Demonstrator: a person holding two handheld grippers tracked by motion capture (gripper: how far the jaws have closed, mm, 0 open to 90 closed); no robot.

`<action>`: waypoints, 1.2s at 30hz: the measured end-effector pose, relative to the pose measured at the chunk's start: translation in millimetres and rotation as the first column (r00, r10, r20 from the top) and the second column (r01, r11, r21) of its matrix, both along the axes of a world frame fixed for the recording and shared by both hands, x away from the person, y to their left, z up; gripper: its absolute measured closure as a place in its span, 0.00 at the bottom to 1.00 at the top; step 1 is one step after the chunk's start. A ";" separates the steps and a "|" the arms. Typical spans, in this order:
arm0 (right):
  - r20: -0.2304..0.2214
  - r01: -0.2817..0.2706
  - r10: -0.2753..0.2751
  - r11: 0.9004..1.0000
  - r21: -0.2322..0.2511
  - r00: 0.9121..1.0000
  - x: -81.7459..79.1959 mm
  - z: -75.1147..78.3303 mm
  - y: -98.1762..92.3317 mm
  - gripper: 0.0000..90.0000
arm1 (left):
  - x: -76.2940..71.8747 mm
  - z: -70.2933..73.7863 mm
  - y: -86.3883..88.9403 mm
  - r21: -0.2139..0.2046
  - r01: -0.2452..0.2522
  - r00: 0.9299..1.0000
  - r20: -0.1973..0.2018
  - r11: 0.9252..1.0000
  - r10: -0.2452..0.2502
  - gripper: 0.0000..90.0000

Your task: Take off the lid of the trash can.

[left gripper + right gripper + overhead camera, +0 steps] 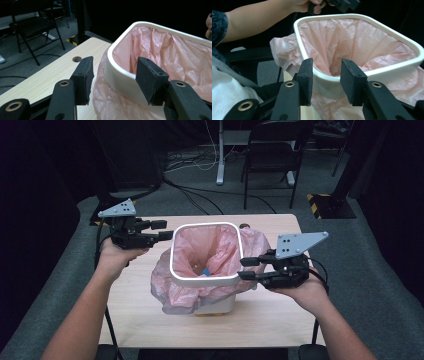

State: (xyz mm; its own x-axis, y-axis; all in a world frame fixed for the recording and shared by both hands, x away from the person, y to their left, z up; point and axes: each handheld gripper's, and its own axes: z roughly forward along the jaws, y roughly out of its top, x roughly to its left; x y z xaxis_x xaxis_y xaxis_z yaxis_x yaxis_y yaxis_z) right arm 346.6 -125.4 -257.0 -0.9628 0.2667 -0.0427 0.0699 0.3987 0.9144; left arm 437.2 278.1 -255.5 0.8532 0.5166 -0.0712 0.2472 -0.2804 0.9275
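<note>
A white bin [220, 306] stands mid-table, lined with a pink plastic bag [165, 285] whose edge drapes outside. A white rounded-square rim ring [172, 255] sits on top. My left gripper [165, 230] is at the ring's far left corner. In the left gripper view the ring [120, 75] runs between its pads, with a gap on the left side; this gripper [113, 75] is open. My right gripper [242, 268] is at the near right corner. In the right gripper view the ring's corner [387, 68] lies between the spread pads of the gripper [326, 80]; whether they touch is unclear.
Something small and blue [205, 271] lies at the bottom of the bag. The wooden table [140, 320] has bare room in front of and beside the bin. A black folding chair [275, 155], a desk leg and cables stand on the grey floor beyond.
</note>
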 end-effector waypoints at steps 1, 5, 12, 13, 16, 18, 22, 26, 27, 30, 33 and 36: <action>0.006 -0.008 0.008 1.000 -0.003 1.000 -1.3 -0.1 1.2 0.68 | 1.5 -0.4 -2.0 -0.002 0.004 1.000 0.000 1.000 -0.004 0.53; 0.020 -0.033 0.033 0.999 -0.014 0.999 -4.8 -0.3 6.7 0.68 | 6.3 -1.8 -12.2 0.016 0.026 1.000 0.001 1.000 -0.026 0.54; 0.026 -0.072 0.073 0.997 -0.028 0.997 -5.8 -1.1 16.2 0.76 | 15.0 -5.7 -24.8 0.047 0.060 0.998 -0.003 0.997 -0.060 0.63; 0.023 -0.077 0.078 0.997 -0.029 0.997 -5.7 -1.1 17.3 0.77 | 15.6 -6.3 -26.0 0.044 0.063 0.998 -0.003 0.997 -0.063 0.64; 0.018 -0.093 0.094 0.995 -0.029 0.995 -5.1 -1.2 20.9 0.79 | 16.9 -6.9 -28.3 0.048 0.062 0.998 0.010 0.997 -0.063 0.68; 0.017 -0.099 0.099 0.995 -0.035 0.995 -5.1 -1.2 23.6 0.79 | 18.1 -7.0 -29.3 0.049 0.059 0.998 0.016 0.997 -0.060 0.71; 0.013 -0.113 0.113 0.993 -0.043 0.993 -4.6 -0.8 27.9 0.78 | 21.1 -6.5 -31.3 0.061 0.051 0.998 0.024 0.997 -0.052 0.74; 0.008 -0.119 0.120 0.991 -0.056 0.993 -4.2 -1.1 32.2 0.77 | 24.4 -6.0 -34.1 0.071 0.047 0.999 0.022 0.996 -0.049 0.75; 0.009 -0.119 0.120 0.991 -0.059 0.993 -4.0 -1.2 33.2 0.77 | 25.2 -6.2 -34.7 0.073 0.048 0.999 0.022 0.996 -0.050 0.75; 0.011 -0.118 0.119 0.991 -0.069 0.993 -3.5 -2.0 36.2 0.76 | 28.4 -6.8 -37.7 0.080 0.047 0.999 0.021 0.996 -0.048 0.74; 0.006 -0.122 0.122 0.990 -0.076 0.992 -2.0 -3.5 39.3 0.75 | 31.1 -7.6 -39.3 0.076 0.041 0.999 0.020 0.996 -0.043 0.73; 0.007 -0.121 0.122 0.989 -0.089 0.992 -0.7 -4.8 43.2 0.75 | 34.2 -9.7 -41.4 0.071 0.047 0.999 0.012 0.996 -0.048 0.74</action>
